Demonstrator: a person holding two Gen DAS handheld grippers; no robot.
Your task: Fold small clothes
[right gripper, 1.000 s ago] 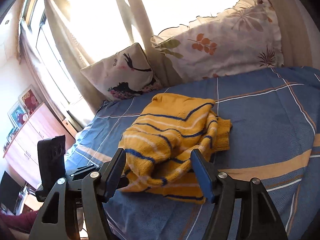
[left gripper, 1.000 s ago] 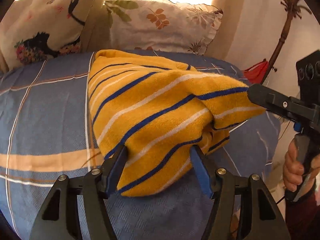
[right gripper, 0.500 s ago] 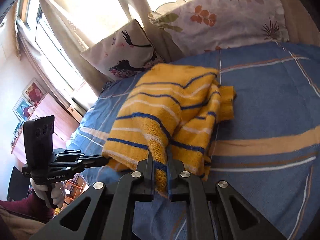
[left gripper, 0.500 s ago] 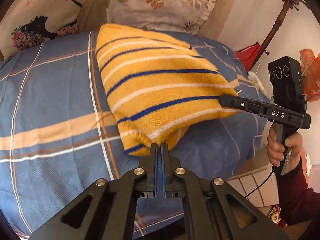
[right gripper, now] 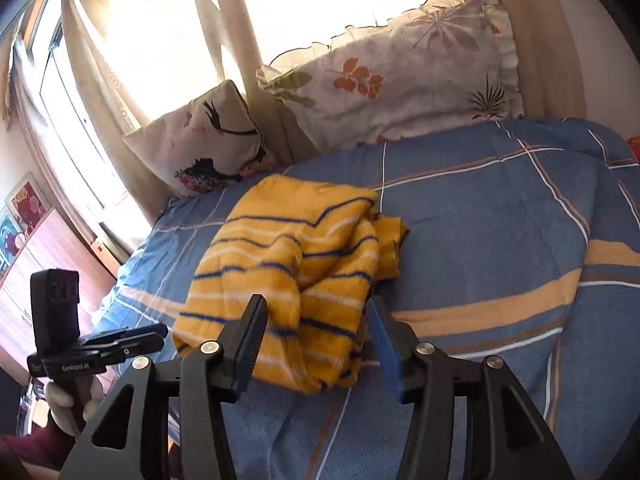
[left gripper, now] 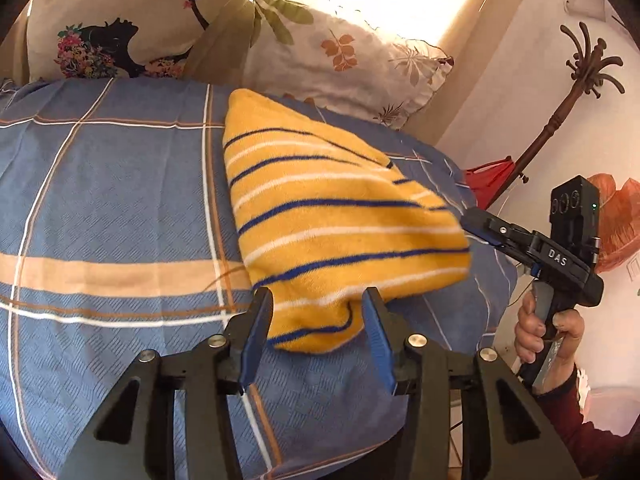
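- A small yellow sweater point(left gripper: 340, 224) with blue and white stripes lies on the bed point(left gripper: 112, 208). It is partly folded, and it looks lumpy in the right wrist view point(right gripper: 296, 276).
- The left gripper point(left gripper: 318, 322) is wide apart and holds nothing. The near corner of the sweater sits right between its two fingers.
- The right gripper point(right gripper: 316, 334) is wide apart too, with nothing pinched. The near edge of the sweater lies between its fingers.
- Each gripper shows up in the other's camera. The right one point(left gripper: 486, 228) points at the sweater's right corner, and the left one point(right gripper: 140, 338) sits just beside the left corner.
- So the sweater is straight ahead of both grippers, reaching away from them toward the two pillows point(left gripper: 336, 60) by the window.
- Its long side runs from the grippers to the pillows. The end near the grippers is wide and the far end is narrow.
- Both grippers are about as close as each other, one at each near corner.
- My guess is that the fold is not done, because one side is bunched up with a flap poking out point(right gripper: 390, 240).
- For the next fold, I think both grippers would need to pinch the near corners and carry them toward the pillows.
- If only one corner gets pinched, the soft knit could slide and go crooked.
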